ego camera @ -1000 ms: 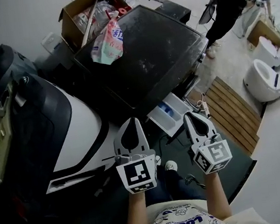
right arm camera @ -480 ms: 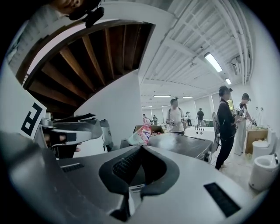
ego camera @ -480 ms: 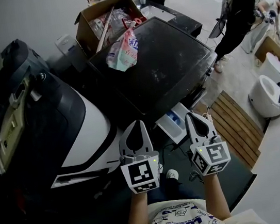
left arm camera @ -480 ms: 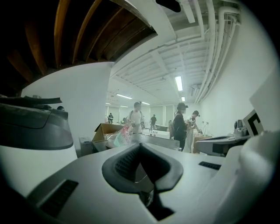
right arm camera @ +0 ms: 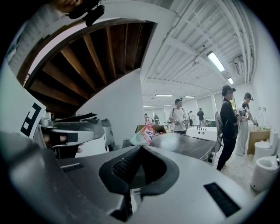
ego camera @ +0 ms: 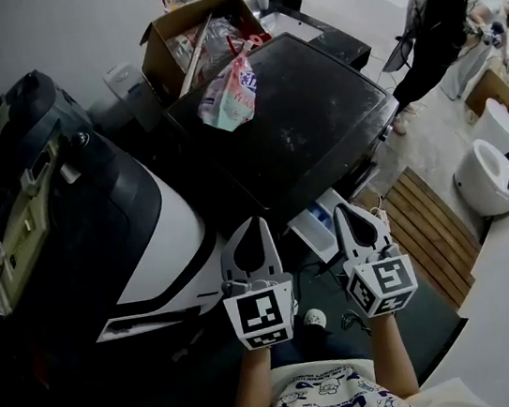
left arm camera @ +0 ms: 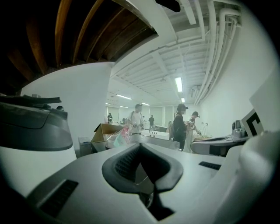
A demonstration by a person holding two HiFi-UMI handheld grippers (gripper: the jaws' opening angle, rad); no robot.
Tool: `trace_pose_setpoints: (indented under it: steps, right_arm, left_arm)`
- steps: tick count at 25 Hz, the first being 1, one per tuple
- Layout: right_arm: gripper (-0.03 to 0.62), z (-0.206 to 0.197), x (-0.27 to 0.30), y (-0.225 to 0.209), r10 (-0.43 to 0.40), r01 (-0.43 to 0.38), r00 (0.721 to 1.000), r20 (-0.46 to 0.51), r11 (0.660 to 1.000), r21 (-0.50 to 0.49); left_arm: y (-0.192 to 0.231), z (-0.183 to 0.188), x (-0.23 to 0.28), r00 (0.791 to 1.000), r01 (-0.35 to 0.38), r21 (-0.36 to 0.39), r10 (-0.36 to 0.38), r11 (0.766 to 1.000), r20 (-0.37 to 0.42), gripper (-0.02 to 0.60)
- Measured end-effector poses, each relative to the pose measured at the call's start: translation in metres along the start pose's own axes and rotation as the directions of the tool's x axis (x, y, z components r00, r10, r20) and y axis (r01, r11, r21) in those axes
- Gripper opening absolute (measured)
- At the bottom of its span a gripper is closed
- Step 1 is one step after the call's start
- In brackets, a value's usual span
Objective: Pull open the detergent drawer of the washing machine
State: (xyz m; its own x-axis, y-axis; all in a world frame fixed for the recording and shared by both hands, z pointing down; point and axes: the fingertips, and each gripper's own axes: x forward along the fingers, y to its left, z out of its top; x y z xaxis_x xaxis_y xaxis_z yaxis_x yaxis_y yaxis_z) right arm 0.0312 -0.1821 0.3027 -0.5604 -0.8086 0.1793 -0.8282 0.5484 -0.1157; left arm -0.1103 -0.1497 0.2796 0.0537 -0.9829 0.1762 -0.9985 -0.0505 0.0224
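A person is holding two hand-held grippers side by side in front of a dark-topped washing machine (ego camera: 303, 115), whose white detergent drawer (ego camera: 317, 224) is standing pulled out of the front panel. The drawer is lying just ahead of and below the tips, in the gap between the left gripper (ego camera: 258, 223) and the right gripper (ego camera: 343, 209), and neither is touching it. Both grippers are pointing nearly level, jaws pressed together and gripping nothing. Each one's own view is showing only the meeting pads against the room beyond. A pink detergent pouch (ego camera: 231, 97) is sitting on the machine's lid well ahead of the grippers, with an open cardboard box (ego camera: 195, 28) farther off. A bystander (ego camera: 441, 23) is working far off to the right gripper's side. Judging from the extended drawer, the pulling step is looking finished, or nearly so. Any further pull would call for the right gripper to spread its jaws, dip forward and down to the drawer's front lip, close on it and draw straight back toward the person.
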Motion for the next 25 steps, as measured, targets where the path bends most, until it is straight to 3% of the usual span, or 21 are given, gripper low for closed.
trace_pose_setpoints:
  steps: [25]
  right_arm:
    - [0.014, 0.0099, -0.0008, 0.0079, -0.006, 0.006, 1.000, 0.004, 1.000, -0.012]
  left_arm:
    - [0.0032, 0.0060, -0.0034, 1.000, 0.005, 0.005, -0.005, 1.000, 0.006, 0.014]
